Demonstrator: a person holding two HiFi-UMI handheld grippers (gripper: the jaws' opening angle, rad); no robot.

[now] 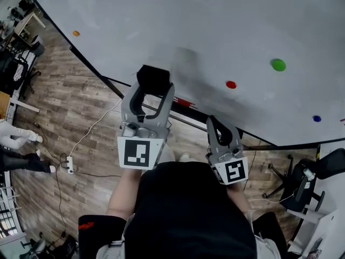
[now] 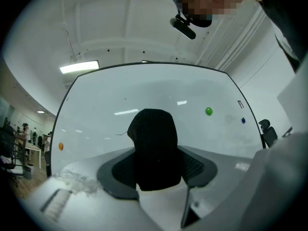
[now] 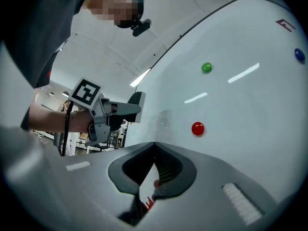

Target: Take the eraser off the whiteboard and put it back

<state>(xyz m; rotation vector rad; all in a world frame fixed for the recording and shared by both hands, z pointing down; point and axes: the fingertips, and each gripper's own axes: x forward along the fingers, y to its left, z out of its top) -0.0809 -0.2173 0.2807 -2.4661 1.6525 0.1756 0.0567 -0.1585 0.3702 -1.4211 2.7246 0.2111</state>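
Clamping black eraser (image 2: pixel 153 148) in left gripper (image 1: pixel 154 88), near whiteboard (image 1: pixel 215 26), right gripper (image 3: pixel 154 144) closed, empty

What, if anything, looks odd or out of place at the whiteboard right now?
Nothing stands out. The left gripper holds the black eraser, the magnets sit on the whiteboard, and nothing looks damaged.

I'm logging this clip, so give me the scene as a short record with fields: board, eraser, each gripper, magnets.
board: whiteboard, a person standing in front of it
eraser: eraser, black, held up at the whiteboard; whether it touches cannot be told
left gripper: left gripper, jaws closed on the eraser
right gripper: right gripper, jaws together, nothing held
magnets: green magnet, red magnet, blue magnet, orange magnet, all on the whiteboard
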